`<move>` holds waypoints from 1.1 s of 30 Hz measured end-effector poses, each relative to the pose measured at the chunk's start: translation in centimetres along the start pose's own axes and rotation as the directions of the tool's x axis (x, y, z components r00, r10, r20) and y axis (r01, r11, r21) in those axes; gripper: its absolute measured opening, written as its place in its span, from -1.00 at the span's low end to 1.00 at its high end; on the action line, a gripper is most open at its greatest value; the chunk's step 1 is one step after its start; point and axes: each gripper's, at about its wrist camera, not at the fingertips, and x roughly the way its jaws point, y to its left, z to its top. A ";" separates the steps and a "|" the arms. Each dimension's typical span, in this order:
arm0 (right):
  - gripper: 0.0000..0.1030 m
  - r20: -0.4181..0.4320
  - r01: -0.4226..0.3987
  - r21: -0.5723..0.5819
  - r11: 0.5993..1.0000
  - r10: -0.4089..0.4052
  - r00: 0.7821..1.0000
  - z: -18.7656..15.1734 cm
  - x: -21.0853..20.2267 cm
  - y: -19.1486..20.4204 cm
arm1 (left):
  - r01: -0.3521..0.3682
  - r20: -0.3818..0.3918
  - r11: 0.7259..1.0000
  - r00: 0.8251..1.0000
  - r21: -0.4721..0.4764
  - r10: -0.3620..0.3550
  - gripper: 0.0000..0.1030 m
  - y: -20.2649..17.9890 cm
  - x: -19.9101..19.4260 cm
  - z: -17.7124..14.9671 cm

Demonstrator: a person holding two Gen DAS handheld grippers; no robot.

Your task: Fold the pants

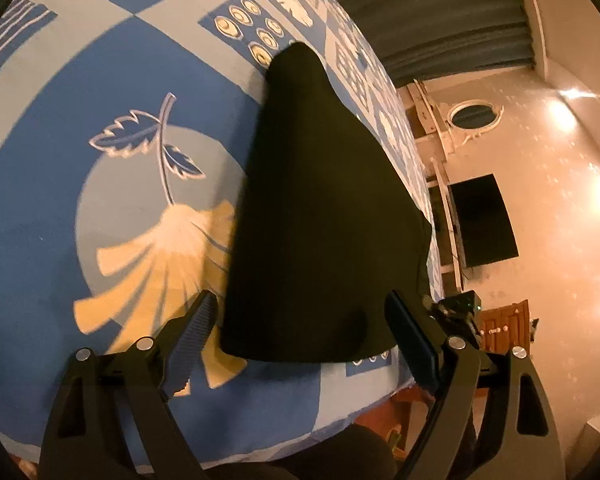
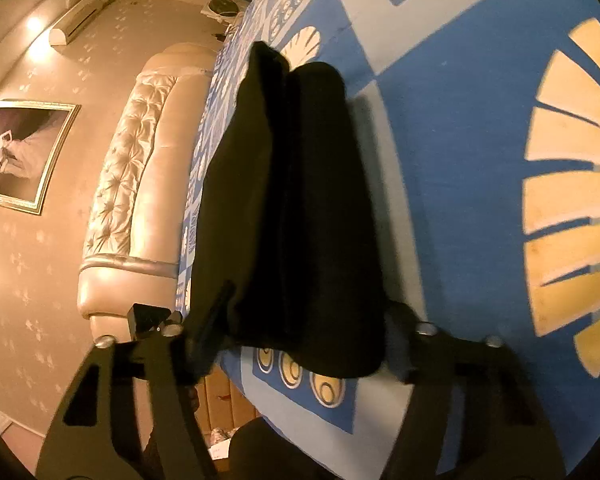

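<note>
The left gripper is standing with its jaws released and spread wide, straddling the near end of the black pants without gripping the cloth. The right gripper is likewise standing with jaws spread apart on either side of the pants' near end; its fingers are blurred, so contact with the fabric cannot be confirmed, but nothing appears to be clamped.

The pants are lying on the bed, on the blue patterned sheet, close to the bed's edge. In the right wrist view they are showing as a long narrow stack with layered lengthwise creases, which suggests that the legs are already lying one over the other and a crosswise fold is remaining.

Risks from this position:
- Closing the jaws on the top layer only would be separating the stack and spoiling the fold.
- Pinching the sheet together with the cloth would be dragging the bedding up.
- Because the pants are lying near the bed's edge, an uneven lift by the two grippers could be letting one end slide off.

No containers are showing in either view.
</note>
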 end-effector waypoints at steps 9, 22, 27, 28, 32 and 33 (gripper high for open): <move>-0.31 -0.007 -0.058 0.021 0.998 0.058 0.998 0.0 -0.2 -0.9 | -0.104 -0.008 0.994 0.995 0.047 0.104 0.10 -0.8 0.9 -0.2; -0.40 -0.001 -0.126 0.042 0.991 0.126 0.992 0.0 -1.0 -1.1 | -0.125 0.013 0.992 0.992 0.024 0.124 -0.31 -1.0 0.6 -0.3; -0.41 -0.003 -0.131 0.043 0.991 0.131 0.991 0.2 -1.0 -1.0 | -0.146 0.025 0.988 0.989 0.042 0.145 -0.32 -1.2 0.7 -0.3; -0.41 -0.005 -0.131 0.042 0.990 0.132 0.991 0.2 -1.1 -1.0 | -0.150 0.026 0.988 0.989 0.045 0.149 -0.32 -1.3 0.7 -0.4; -0.41 -0.011 -0.127 0.033 0.991 0.128 0.992 0.3 -1.4 -1.1 | -0.159 0.030 0.986 0.987 0.050 0.158 -0.32 -1.4 0.7 -0.6; -0.41 -0.011 -0.127 0.033 0.991 0.127 0.992 0.2 -1.5 -1.1 | -0.159 0.031 0.986 0.987 0.053 0.158 -0.32 -1.5 0.7 -0.6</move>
